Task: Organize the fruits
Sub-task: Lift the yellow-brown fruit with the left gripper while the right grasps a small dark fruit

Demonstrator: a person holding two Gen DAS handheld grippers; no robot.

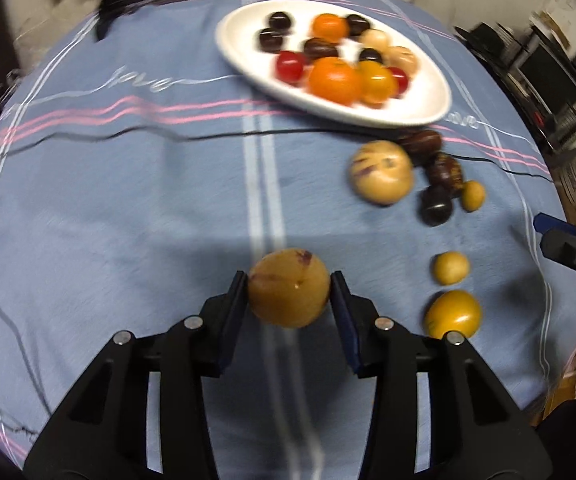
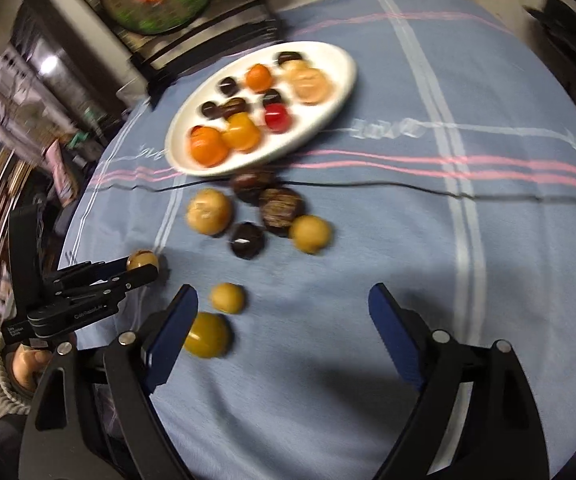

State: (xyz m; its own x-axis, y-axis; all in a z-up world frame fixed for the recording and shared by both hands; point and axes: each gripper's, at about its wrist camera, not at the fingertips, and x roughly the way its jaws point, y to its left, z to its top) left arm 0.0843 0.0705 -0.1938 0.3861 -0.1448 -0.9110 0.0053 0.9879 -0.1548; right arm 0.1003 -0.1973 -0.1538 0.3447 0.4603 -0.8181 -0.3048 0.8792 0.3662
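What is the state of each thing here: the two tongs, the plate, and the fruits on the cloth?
Left tongs: shut on a tan fruit.
Right tongs: open, nothing between them.
Plate: filled with mixed fruits, on the cloth.
Loose fruits: still lying on the cloth, outside the plate.

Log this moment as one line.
left gripper: shut on tan fruit | right gripper: open, empty | white plate: partly filled | loose fruits on blue cloth

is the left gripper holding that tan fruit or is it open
Holding it: the left gripper has both pads pressed against the sides of the tan fruit.
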